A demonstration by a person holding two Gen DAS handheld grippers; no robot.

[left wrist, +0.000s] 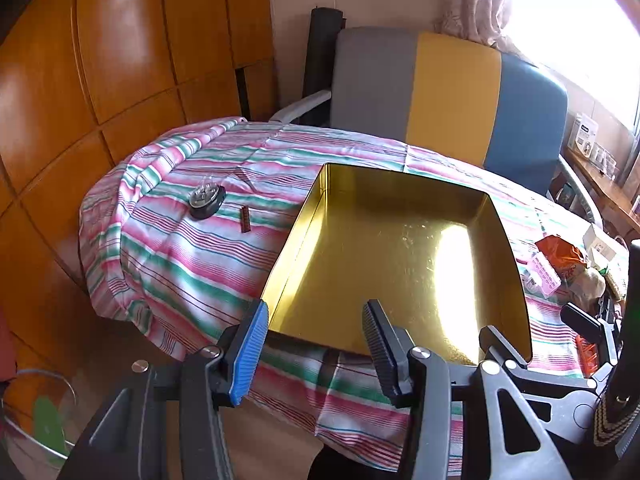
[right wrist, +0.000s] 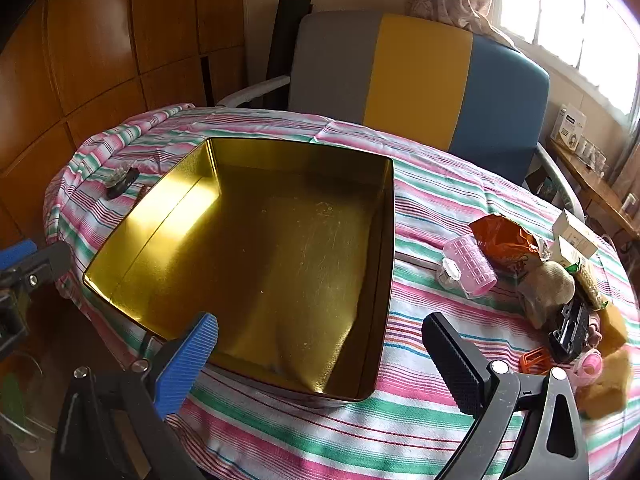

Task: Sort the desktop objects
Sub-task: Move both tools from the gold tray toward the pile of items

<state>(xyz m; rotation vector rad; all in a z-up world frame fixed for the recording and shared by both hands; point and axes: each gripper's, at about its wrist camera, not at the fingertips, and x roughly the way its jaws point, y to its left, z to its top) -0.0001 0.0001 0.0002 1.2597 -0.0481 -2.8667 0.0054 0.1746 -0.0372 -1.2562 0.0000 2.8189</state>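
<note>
An empty gold tin box [left wrist: 384, 256] stands open on a round table with a striped cloth [left wrist: 180, 264]; it also shows in the right wrist view [right wrist: 280, 264]. My left gripper [left wrist: 316, 344] is open and empty at the box's near edge. My right gripper [right wrist: 324, 364] is open and empty over the box's near right corner. A black round object [left wrist: 207, 201] and a small dark red stick [left wrist: 244, 219] lie left of the box. On the right lie a pink hair roller [right wrist: 472, 266], an orange snack bag [right wrist: 504, 242], a white carton [right wrist: 576, 236] and a black clip [right wrist: 570, 330].
A grey, yellow and blue chair [right wrist: 420, 76] stands behind the table. Wooden cabinets [left wrist: 100, 72] line the left wall. A shelf with small boxes [right wrist: 588, 156] is under the bright window at the right. A glass bowl [left wrist: 36, 416] sits low on the left.
</note>
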